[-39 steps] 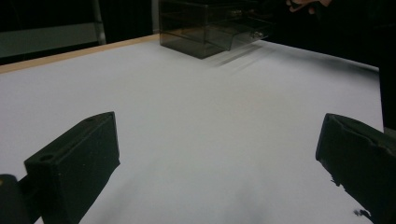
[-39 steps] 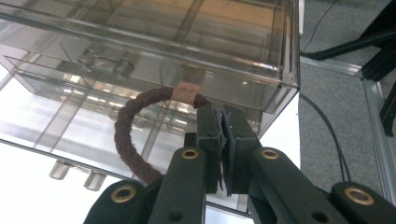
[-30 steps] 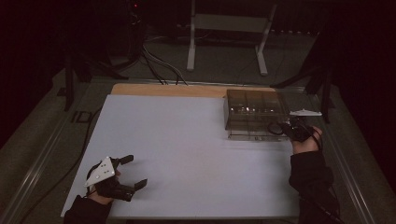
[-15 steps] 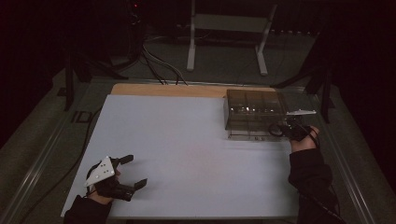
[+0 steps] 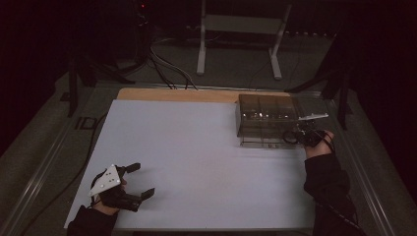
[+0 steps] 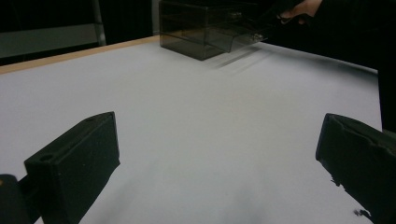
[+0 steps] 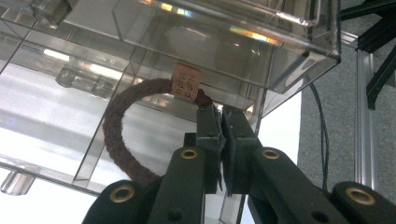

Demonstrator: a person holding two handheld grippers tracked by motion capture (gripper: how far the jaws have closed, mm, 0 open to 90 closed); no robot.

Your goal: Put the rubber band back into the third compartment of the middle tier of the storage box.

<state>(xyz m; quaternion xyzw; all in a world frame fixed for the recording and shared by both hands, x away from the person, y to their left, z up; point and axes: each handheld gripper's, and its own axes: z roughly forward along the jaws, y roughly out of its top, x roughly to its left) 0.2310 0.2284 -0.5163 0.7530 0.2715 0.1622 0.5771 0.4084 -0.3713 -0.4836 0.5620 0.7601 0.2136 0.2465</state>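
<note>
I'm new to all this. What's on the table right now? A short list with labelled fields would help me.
Surface: white table top with a wooden strip along its far edge
Box: clear smoky drawer box at the far right, its lowest drawer pulled out
Held thing: dark brown ring with a small tan tag, over the open drawer
Right gripper: jaws shut on the ring beside its tag
Left gripper: jaws open, nothing between them, low over the table's near left part
Person: dark sleeves, one hand on each gripper
</note>
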